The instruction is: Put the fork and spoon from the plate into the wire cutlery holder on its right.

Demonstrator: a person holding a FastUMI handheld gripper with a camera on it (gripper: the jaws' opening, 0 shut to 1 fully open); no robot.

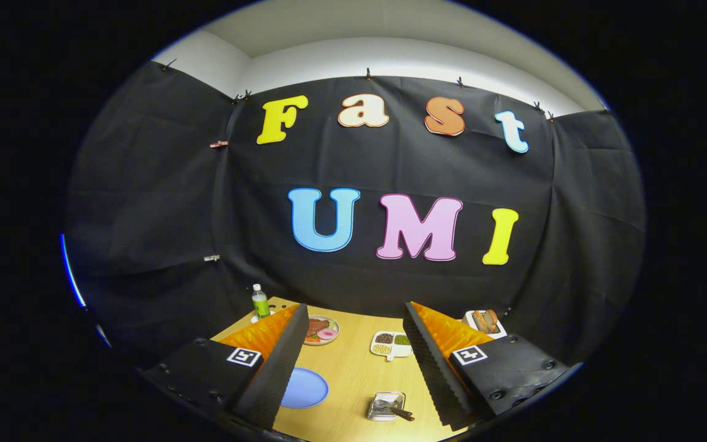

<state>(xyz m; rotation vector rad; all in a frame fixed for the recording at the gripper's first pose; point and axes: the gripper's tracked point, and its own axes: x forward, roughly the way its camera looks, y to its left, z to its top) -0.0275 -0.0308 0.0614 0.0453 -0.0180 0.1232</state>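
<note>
Seen from high above a light wooden tabletop [353,368], with the black cloth wall behind it. Gripper [353,368] held wide open, with nothing between the two fingers [280,362] and only bare tabletop and dishes showing in the gap. Not touching any object.

Blue round plate [304,388] lying flat on the tabletop, just beside the inner edge of the left finger and partly hidden by it. Looks bare on the visible part; no cutlery seen on it.

Wire cutlery holder [385,405] standing to the right of the blue plate, between the fingers and nearer to the right one, apart from the plate. Inside it some metal cutlery with a dark handle [404,414] sticking out toward the right finger. Too small to tell fork from spoon, or whether both are there.

Farther away, beyond the fingers: a plate with food [321,329] partly behind the tip of the left finger, and a white divided tray [391,344] with three kinds of small grains or beans, close to the right finger. Near the wall on the left, a small bottle with green content and white cap [260,302], upright. On the right, behind the right finger, a white toaster-like thing with bread slices [485,321].
</note>
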